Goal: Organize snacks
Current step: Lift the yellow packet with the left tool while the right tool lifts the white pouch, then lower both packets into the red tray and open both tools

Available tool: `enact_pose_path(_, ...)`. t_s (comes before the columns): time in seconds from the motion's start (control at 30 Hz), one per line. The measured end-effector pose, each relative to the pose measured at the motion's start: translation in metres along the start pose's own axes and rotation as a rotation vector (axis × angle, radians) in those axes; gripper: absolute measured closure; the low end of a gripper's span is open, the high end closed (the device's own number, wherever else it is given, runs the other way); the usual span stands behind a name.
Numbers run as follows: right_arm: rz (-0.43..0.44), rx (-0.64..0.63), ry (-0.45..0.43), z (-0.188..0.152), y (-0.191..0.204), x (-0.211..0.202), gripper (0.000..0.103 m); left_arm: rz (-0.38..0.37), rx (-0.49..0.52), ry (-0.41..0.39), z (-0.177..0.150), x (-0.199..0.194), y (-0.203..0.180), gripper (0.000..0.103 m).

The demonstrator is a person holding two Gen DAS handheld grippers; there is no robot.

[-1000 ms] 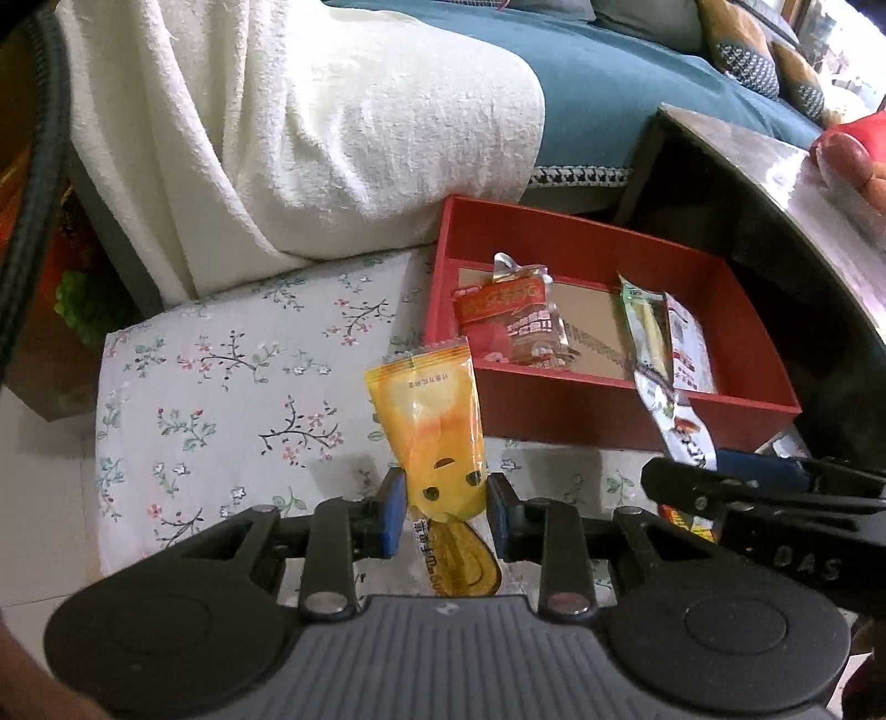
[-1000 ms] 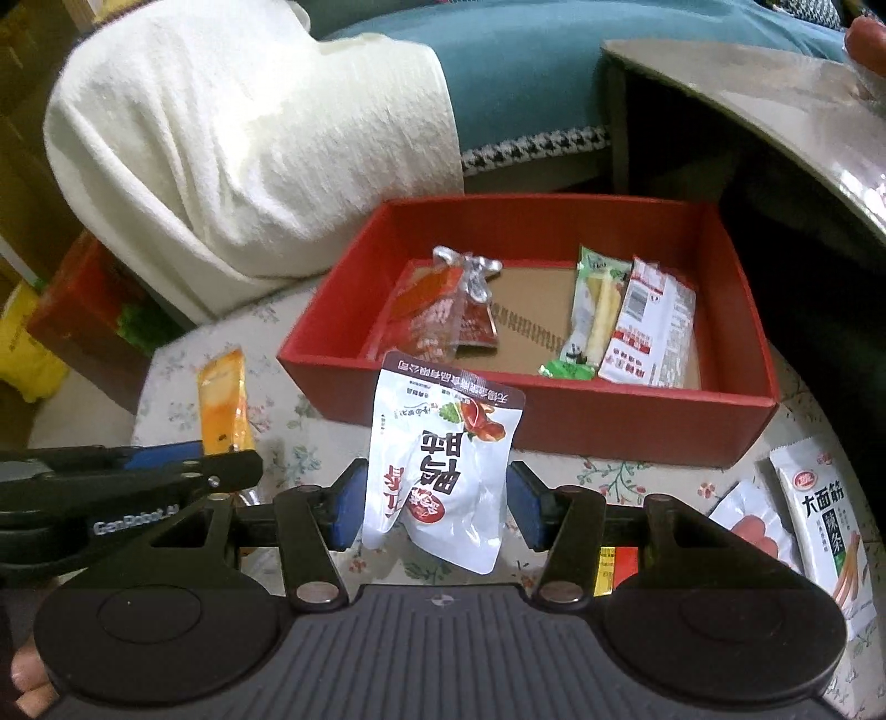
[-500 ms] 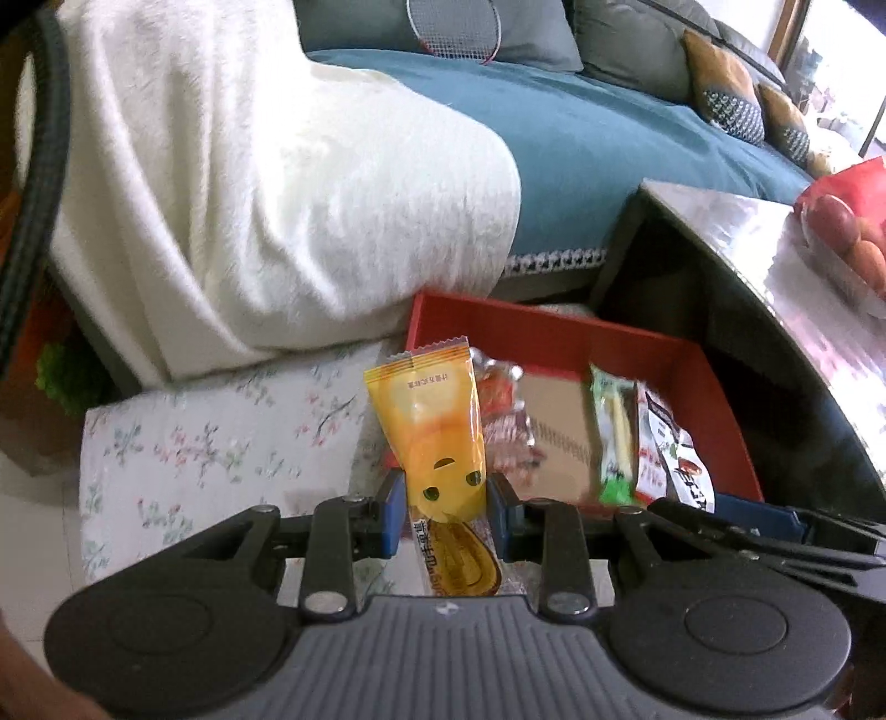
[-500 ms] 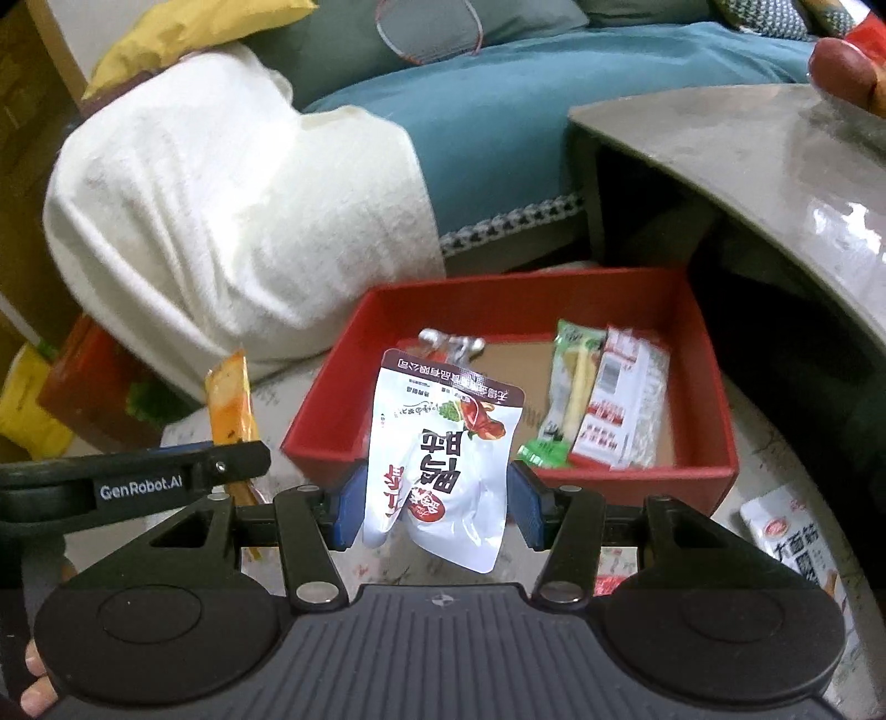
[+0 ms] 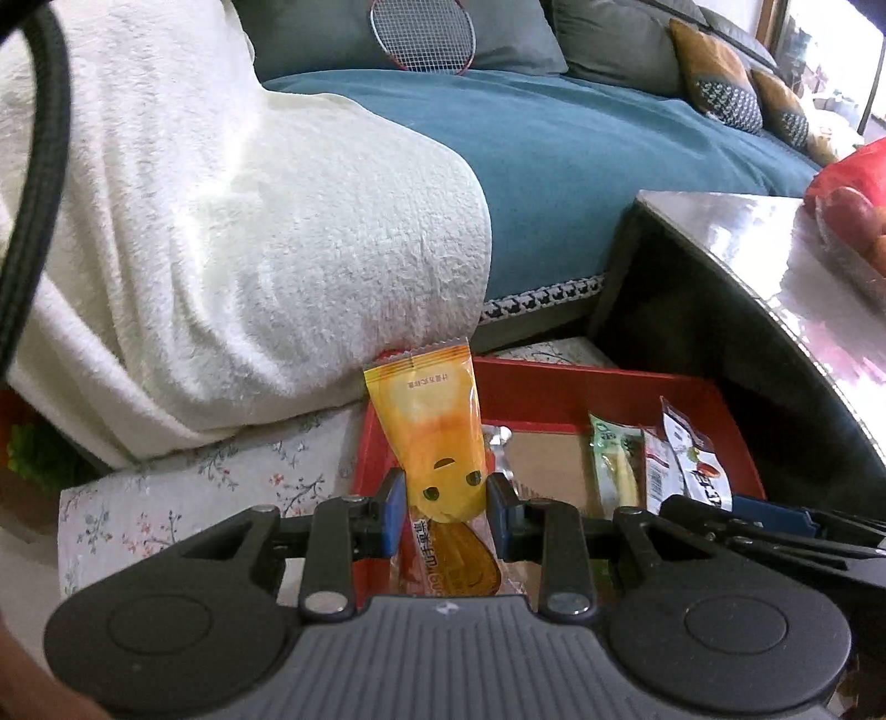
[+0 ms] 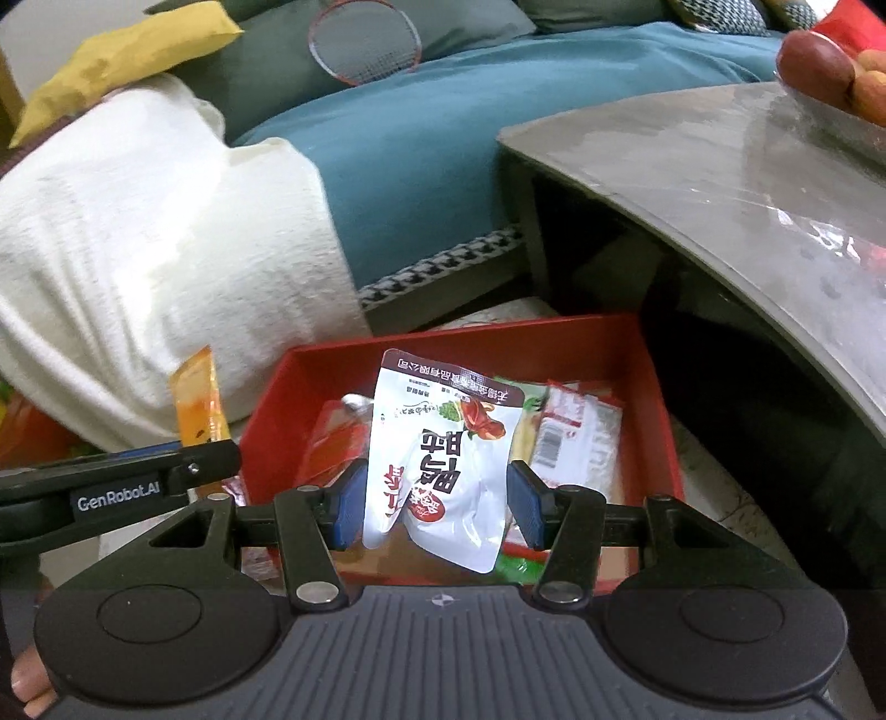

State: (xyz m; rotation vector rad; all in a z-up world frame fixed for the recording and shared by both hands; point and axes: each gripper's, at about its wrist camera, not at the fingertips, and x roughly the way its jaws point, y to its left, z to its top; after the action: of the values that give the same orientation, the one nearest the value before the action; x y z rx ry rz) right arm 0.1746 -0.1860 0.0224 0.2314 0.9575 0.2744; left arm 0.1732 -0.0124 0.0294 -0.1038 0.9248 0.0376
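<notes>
My left gripper [image 5: 444,512] is shut on a yellow-orange snack packet [image 5: 429,437] and holds it upright over the left end of the red box [image 5: 559,387]. My right gripper [image 6: 434,507] is shut on a white pouch with red print [image 6: 443,459] and holds it above the red box [image 6: 656,421]. Inside the box lie a red clear packet [image 6: 332,437], a green-yellow stick packet [image 5: 612,465] and a white-red packet [image 6: 576,437]. The yellow packet also shows in the right wrist view [image 6: 196,401], and the white pouch in the left wrist view [image 5: 695,465].
The box sits on a floral cloth [image 5: 183,498]. A white blanket [image 5: 221,232] drapes over a teal sofa [image 5: 581,166] behind it. A grey table [image 6: 736,183] with fruit overhangs on the right. A racket [image 5: 423,33] lies on the sofa.
Both grippers have risen and moved forward over the red box, each still holding its packet. The box now sits lower and closer under the fingers.
</notes>
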Motion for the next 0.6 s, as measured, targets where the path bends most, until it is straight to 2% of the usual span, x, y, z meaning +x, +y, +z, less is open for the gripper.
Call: enact_pose_path(0.6, -0.058, 0.007, 0.025, 0.003, -0.007, 0.026, 0.042, 0.003, 0.015, 0.020, 0.007, 0.020, -0.001, 0.079)
